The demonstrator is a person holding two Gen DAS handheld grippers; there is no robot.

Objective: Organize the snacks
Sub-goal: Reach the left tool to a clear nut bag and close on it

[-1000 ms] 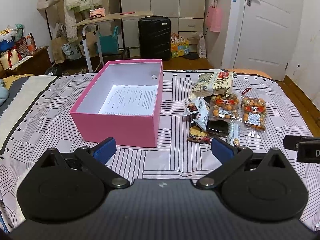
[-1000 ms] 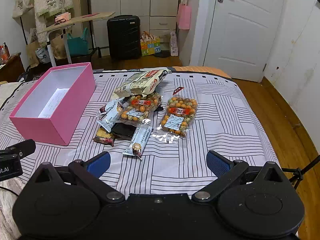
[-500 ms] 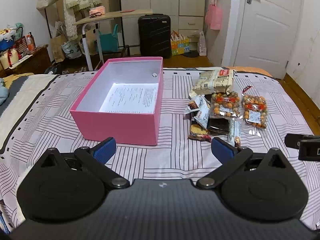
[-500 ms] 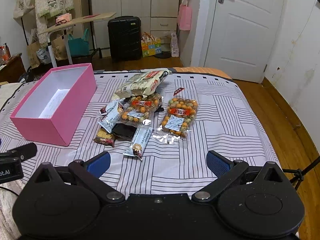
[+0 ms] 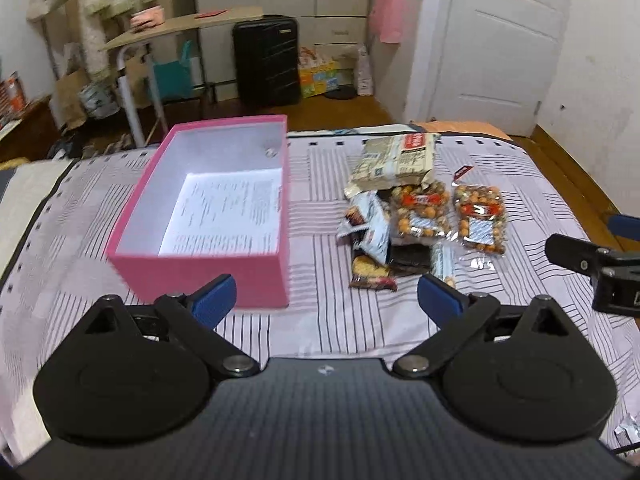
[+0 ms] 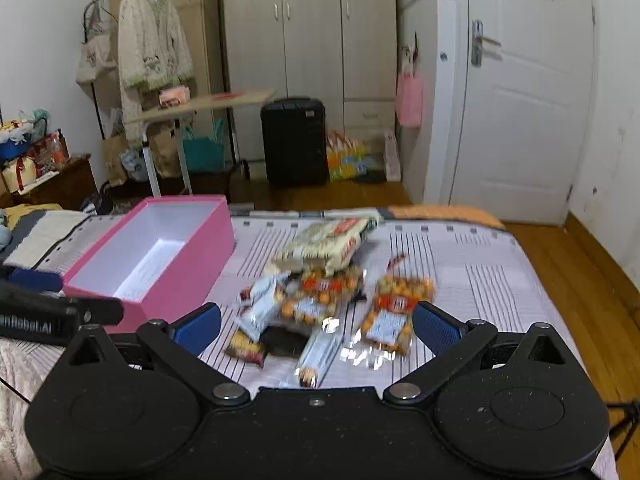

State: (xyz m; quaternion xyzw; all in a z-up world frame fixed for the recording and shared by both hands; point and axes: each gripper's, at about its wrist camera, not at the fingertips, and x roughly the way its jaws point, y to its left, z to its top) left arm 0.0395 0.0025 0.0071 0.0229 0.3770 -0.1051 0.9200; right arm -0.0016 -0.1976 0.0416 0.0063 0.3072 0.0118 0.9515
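Jaws spread and empty on both grippers, we hover at the bed's near edge. Our right gripper (image 6: pixel 316 328) is nearer the snack pile (image 6: pixel 320 304), just ahead; our left gripper (image 5: pixel 325 295) faces the pink box (image 5: pixel 208 276), left of the snacks.

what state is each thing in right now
pink box: lid off, only a printed sheet inside
snack packets: heaped on the bed beside the box, none inside it
left gripper: open, holding nothing
right gripper: open, holding nothing
room door: shut
wardrobe doors: shut
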